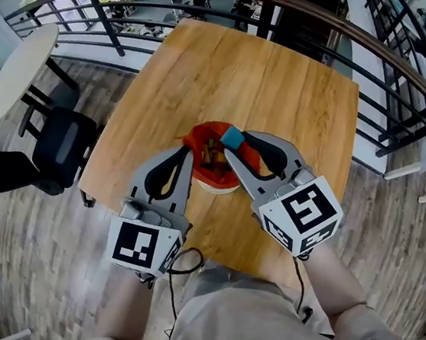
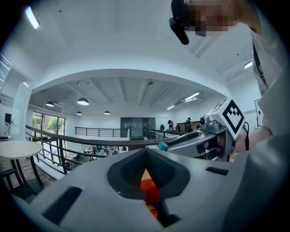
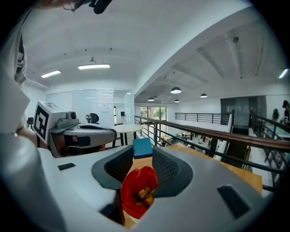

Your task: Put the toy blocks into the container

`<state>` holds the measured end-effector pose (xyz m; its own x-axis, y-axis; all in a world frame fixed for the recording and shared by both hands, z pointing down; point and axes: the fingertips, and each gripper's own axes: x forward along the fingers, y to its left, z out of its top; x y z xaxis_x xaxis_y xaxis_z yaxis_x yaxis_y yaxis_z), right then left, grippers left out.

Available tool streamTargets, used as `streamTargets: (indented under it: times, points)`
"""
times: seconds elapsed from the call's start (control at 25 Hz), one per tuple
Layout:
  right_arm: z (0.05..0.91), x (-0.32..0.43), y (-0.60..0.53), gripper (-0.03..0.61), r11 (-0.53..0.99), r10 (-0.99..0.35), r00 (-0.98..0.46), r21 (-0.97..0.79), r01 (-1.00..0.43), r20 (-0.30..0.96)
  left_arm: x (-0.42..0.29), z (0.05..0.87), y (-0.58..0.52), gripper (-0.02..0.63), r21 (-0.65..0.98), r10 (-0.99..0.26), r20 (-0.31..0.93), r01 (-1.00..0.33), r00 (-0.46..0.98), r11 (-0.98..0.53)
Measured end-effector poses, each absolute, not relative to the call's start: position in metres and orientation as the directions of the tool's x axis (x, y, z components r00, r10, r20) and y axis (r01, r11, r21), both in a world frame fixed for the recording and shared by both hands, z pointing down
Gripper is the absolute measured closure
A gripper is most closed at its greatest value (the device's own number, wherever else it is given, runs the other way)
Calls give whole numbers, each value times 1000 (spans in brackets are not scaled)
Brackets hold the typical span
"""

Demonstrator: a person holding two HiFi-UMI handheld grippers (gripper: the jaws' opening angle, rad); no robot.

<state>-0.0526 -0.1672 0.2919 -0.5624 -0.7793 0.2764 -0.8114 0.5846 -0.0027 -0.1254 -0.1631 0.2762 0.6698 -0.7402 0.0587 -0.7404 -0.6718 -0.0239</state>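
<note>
Lap: the person's pale shorts (image 1: 231,317) fill the bottom edge of the head view. A black cable (image 1: 180,268) loops just under the left gripper.
Left gripper (image 1: 188,152): jaws are closed tip to tip with nothing between them. The tips sit at the container's left rim. In its own view (image 2: 146,152) red shows through the gap behind the tips.
Right gripper (image 1: 232,143): jaws are partly apart and clamped on a blue block. Its own view (image 3: 142,153) shows the block pinched at the tips.
Blue block (image 1: 232,136) (image 3: 142,147): held over the right side of the container's mouth, clear of the pile inside.
Container (image 1: 196,138) (image 3: 131,195): red with soft crumpled walls. It stands on the table near the front edge, between the two grippers.
Toy blocks (image 1: 213,159) (image 3: 145,195): a mixed pile inside the container, with yellow and red pieces.
In the way: both gripper bodies cover the container's near sides in the head view.
Table (image 1: 248,76): square, light wood, otherwise bare.
Railing (image 1: 310,16): dark metal with a wooden top rail. It curves round the far side of the table.
Left of table: a black chair (image 1: 63,145) and a round white table (image 1: 19,62) on a plank floor (image 1: 30,249).
Room: open hall with a white ceiling and hanging lamps. A lower level is visible beyond the railing.
</note>
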Motion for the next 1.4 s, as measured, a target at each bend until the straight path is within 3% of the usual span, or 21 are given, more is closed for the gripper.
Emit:
streamTargets:
  times: [0.76,1.4]
  points:
    - [424,-67,-199,437,612,-619,-552,-97,-785,558,-121,383,-198,603,94,-697,223,-727,681,-680]
    - [437,-69,-193,436,617,-596,-544,-97,-781,590,-126,387,-194,603,97,-698,227,-728,680,-678]
